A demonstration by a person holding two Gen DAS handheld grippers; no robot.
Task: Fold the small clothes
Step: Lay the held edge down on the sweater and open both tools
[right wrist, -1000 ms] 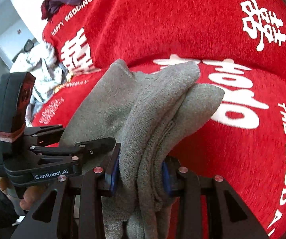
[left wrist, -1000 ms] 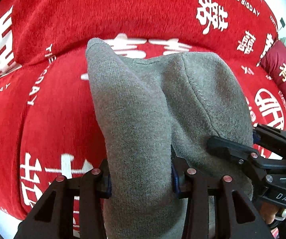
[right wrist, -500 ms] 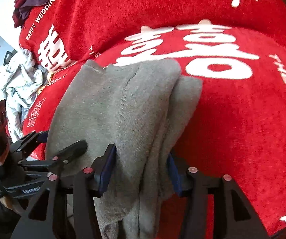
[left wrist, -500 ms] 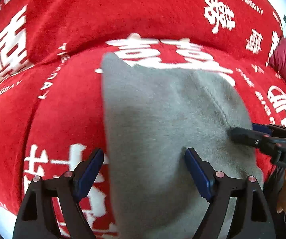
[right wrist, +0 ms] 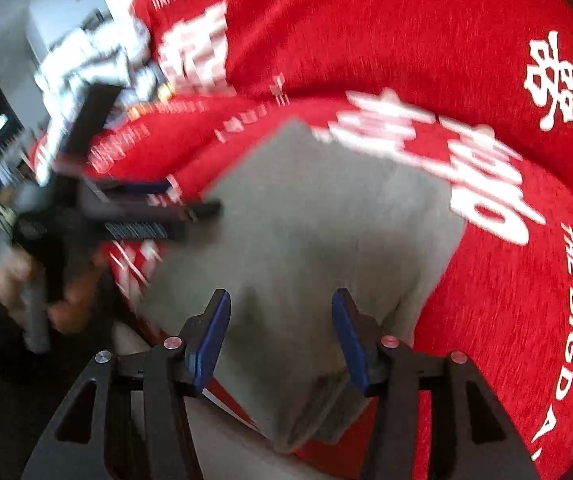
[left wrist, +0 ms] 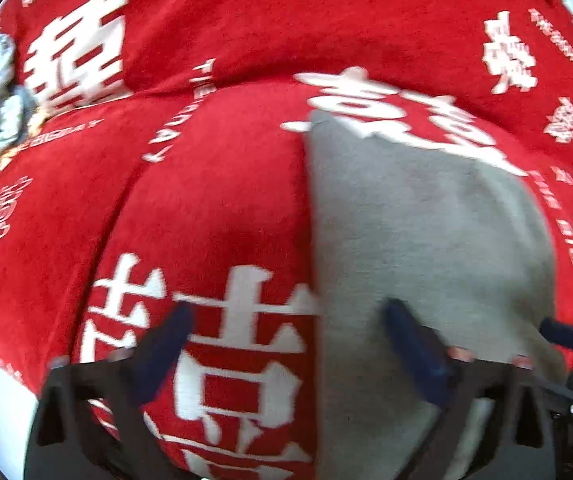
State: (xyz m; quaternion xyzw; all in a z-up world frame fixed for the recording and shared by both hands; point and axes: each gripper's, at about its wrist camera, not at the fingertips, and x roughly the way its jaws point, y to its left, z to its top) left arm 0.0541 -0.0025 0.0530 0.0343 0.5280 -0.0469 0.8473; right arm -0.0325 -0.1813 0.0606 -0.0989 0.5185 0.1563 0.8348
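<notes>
Lying flat on the red plush sofa cover with white printed characters (left wrist: 222,208), the folded grey knit garment (left wrist: 426,240) rests on the seat cushion. Left hand-held gripper (left wrist: 286,344) stands wide, holding nothing; its right blue-padded finger sits over the cloth's near edge, its left finger over bare red cover. Right hand-held gripper (right wrist: 280,340) is likewise spread wide and empty, above the garment's near end (right wrist: 310,240). A blurred pile of pale clothes (right wrist: 86,60) lies at the sofa's far left.

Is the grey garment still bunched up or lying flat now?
Flat. The grey garment lies spread on the red cover, both sets of jaws open and off it; a second ago both clamped it bunched.
</notes>
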